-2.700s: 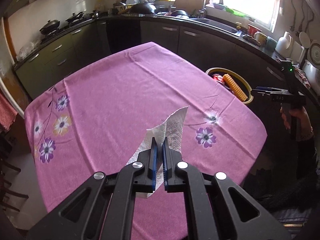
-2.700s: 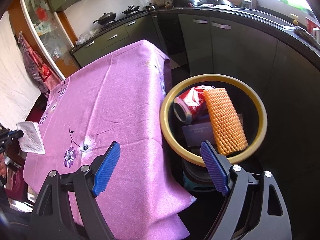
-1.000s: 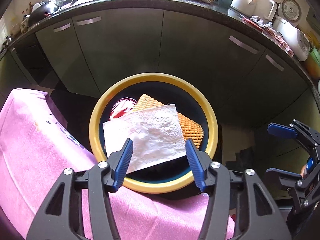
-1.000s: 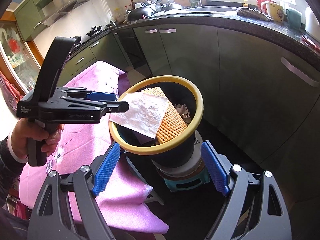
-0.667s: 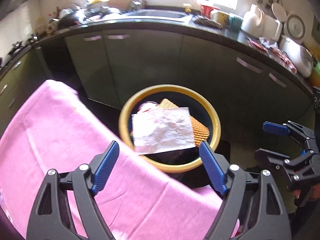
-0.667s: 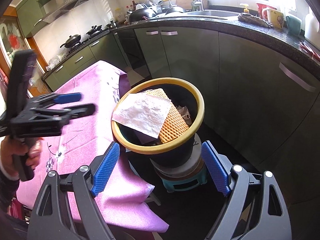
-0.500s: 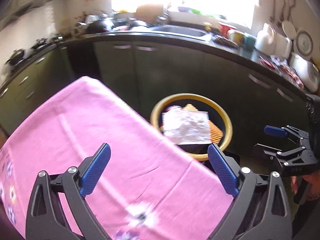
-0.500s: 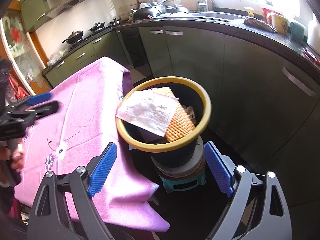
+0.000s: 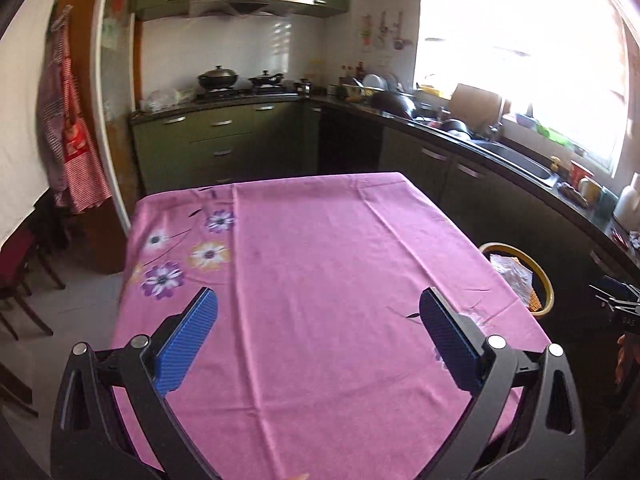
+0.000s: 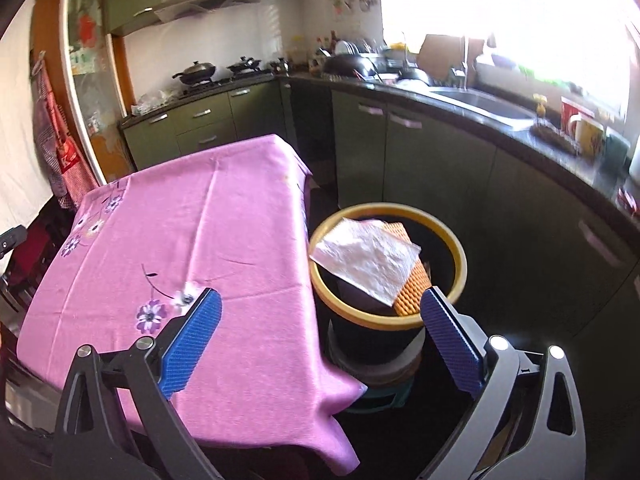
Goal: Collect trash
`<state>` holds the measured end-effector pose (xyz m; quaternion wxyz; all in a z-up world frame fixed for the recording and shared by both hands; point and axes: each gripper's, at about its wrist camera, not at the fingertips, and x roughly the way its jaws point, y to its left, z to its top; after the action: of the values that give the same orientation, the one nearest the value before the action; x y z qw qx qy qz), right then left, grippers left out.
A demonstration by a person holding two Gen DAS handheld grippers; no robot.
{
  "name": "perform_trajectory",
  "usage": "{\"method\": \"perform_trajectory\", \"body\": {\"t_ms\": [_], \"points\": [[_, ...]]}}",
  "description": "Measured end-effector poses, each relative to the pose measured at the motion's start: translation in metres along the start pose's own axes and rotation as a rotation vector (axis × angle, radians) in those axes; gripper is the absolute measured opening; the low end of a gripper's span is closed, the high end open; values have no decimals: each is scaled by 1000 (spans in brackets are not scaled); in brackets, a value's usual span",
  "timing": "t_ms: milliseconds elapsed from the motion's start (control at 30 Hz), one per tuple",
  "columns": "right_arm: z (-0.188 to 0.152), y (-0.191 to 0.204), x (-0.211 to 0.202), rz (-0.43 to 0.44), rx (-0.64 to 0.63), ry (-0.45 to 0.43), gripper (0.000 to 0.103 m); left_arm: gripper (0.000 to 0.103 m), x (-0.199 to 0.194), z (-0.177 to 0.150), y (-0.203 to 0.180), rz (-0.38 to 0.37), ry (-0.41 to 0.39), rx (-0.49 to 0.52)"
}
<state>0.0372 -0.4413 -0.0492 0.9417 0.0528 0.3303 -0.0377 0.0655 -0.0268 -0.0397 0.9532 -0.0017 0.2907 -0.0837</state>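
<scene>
A white paper napkin (image 10: 366,258) lies on top of an orange foam net (image 10: 412,292) inside the black bin with a yellow rim (image 10: 460,256), which stands beside the table's right edge. My left gripper (image 9: 316,300) hovers over the pink tablecloth (image 9: 320,240). Its jaws are opening wide and nothing is between them. In the left wrist view the bin (image 9: 546,280) and napkin (image 9: 512,274) sit far right. My right gripper (image 10: 320,296) hangs near the table corner, a little short of the bin. Its jaws are opening too, with nothing between them.
The table's flowered cloth (image 10: 180,232) hangs over the near corner. Dark green kitchen cabinets (image 10: 420,152) and a cluttered counter with a sink (image 10: 480,104) curve behind the bin. Dark chairs (image 9: 20,280) stand at the left. The bin rests on a low stool (image 10: 380,392).
The left gripper let the napkin drop into the bin, spread its jaws, and swung back over the table. The right gripper drew back slightly and its jaws widened.
</scene>
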Motion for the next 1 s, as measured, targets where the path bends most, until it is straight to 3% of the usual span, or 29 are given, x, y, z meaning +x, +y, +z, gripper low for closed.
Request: {"method": "perform_trajectory", "body": {"t_ms": [267, 567, 1000], "points": [[3, 32, -47, -23, -65, -114, 98, 96, -59, -28, 42, 132, -43, -40], [-8, 37, -86, -17, -70, -152, 98, 96, -99, -30, 39, 142, -122, -46], [-12, 32, -103, -7, -65, -181, 98, 96, -114, -34, 25, 123, -157, -31]]}}
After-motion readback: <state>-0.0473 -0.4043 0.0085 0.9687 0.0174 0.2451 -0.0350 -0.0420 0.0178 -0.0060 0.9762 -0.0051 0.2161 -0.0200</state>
